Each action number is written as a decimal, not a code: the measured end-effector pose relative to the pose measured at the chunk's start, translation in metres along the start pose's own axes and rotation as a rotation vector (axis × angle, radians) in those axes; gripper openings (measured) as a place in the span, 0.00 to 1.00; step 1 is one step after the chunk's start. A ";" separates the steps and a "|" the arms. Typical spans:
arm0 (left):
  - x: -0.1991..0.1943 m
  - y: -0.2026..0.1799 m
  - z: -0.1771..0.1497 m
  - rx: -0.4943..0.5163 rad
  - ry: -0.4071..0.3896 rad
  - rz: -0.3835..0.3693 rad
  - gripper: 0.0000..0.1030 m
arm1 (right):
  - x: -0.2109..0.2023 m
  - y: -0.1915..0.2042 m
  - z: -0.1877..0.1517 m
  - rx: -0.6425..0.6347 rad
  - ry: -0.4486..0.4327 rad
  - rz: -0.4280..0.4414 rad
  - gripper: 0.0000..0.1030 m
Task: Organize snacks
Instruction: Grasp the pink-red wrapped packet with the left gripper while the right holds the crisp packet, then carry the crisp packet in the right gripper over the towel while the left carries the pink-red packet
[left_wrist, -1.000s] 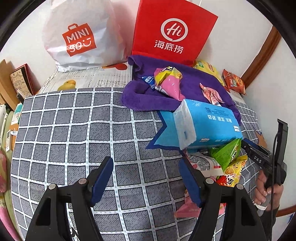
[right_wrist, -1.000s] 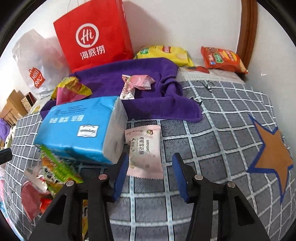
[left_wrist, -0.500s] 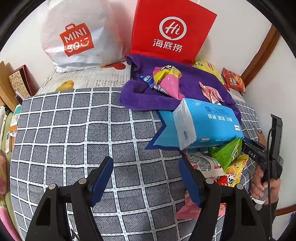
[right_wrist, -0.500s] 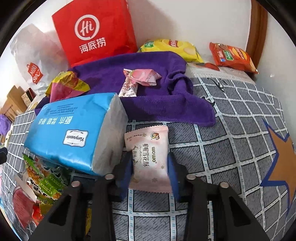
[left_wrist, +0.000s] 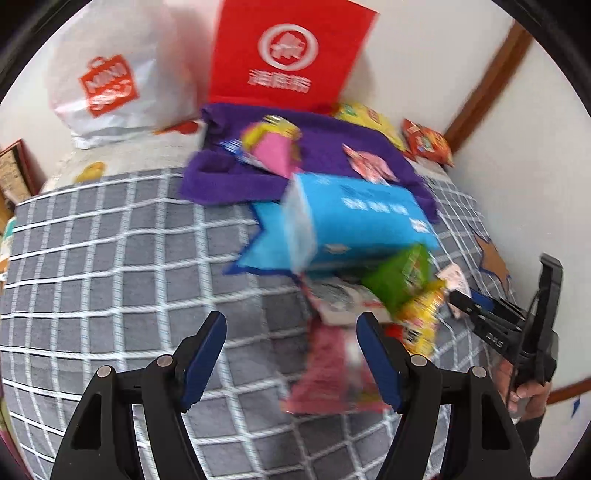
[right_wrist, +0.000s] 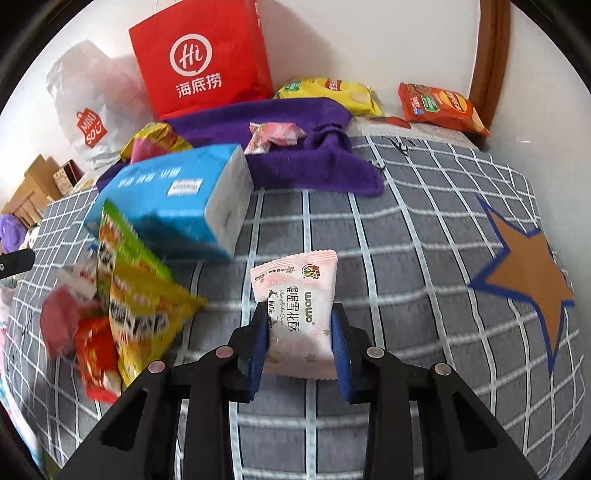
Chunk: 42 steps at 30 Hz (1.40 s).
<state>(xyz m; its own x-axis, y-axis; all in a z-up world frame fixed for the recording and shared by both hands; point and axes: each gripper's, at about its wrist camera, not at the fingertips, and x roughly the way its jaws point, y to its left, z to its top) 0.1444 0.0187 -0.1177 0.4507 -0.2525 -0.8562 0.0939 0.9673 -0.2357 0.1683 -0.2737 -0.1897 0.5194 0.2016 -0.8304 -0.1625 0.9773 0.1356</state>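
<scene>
Over the checked blanket (right_wrist: 406, 229), right gripper (right_wrist: 300, 341) fingers clamping pink snack packet (right_wrist: 295, 291), left gripper (left_wrist: 290, 354) fingers wide, empty.

The bed (right_wrist: 424, 258) wears a grey cover checked in white, with an orange star (right_wrist: 524, 273) edged in blue off to the right of the right fingers (right_wrist: 258, 339). Ahead of those fingers a purple towel (right_wrist: 306, 166) lies spread on the cover, and a blue tissue pack (right_wrist: 173, 199) sits ahead and to their left. Left of them is a loose heap of snack packets (right_wrist: 129, 295). Beyond the towel, against the wall, a red paper bag (right_wrist: 203, 62) and a white shopping bag (right_wrist: 92, 110) stand, with a yellow chip bag (right_wrist: 328, 92) and an orange packet (right_wrist: 439, 105) further right.
</scene>
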 end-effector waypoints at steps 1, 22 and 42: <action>0.004 -0.006 -0.002 0.010 0.015 -0.011 0.69 | 0.000 -0.002 -0.003 0.008 0.004 0.003 0.32; 0.016 -0.020 -0.019 0.064 0.075 0.077 0.41 | -0.030 -0.006 -0.018 -0.015 -0.091 0.004 0.34; -0.058 0.013 -0.023 0.003 -0.085 -0.029 0.34 | -0.083 0.026 0.003 -0.017 -0.204 -0.035 0.34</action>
<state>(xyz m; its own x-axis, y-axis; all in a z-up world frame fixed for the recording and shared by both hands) 0.0994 0.0451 -0.0816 0.5215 -0.2777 -0.8068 0.1105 0.9596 -0.2588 0.1234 -0.2646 -0.1153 0.6842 0.1778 -0.7073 -0.1542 0.9832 0.0981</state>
